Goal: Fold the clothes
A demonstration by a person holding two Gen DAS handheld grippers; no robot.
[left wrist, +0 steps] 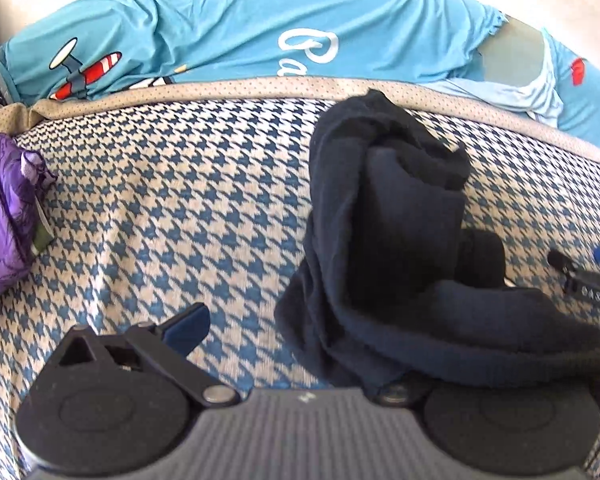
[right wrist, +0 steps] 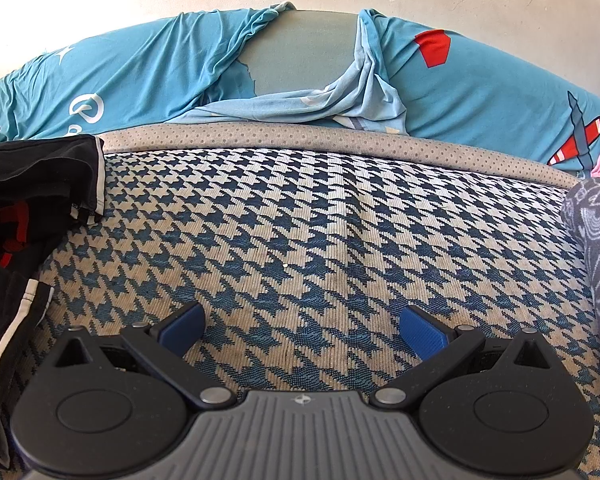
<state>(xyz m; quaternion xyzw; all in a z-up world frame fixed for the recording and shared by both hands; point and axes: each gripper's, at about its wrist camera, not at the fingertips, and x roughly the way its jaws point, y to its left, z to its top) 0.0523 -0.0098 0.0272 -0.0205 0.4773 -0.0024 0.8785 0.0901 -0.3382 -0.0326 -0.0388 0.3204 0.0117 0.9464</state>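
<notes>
**Q:** Blue pads on both tools: how do the jaws stand?

**A:** On the right gripper (right wrist: 302, 330) both blue pads are spread wide, with nothing between them, above bare houndstooth cover (right wrist: 300, 220). On the left gripper (left wrist: 300, 332) only the left pad (left wrist: 188, 326) shows, swung outward; the right finger is hidden under a dark navy garment (left wrist: 384, 240), so whether the tool pinches that cloth cannot be told.

**Q:** Where do the clothes lie?

**A:** The navy garment sits bunched on the houndstooth cover, draped over the left gripper's right side and rising in a rumpled heap ahead of it. In the right wrist view, a black garment with white and red trim (right wrist: 28, 208) lies at the left edge. A purple cloth (left wrist: 4, 216) lies at the far left of the left wrist view; a grey patterned cloth (right wrist: 596, 240) lies at the right edge of the right wrist view.

**Q:** And behind?

**A:** A light-blue sheet printed with aeroplanes (left wrist: 220, 28) runs along the back, beyond a dotted grey border (right wrist: 300, 136).
</notes>
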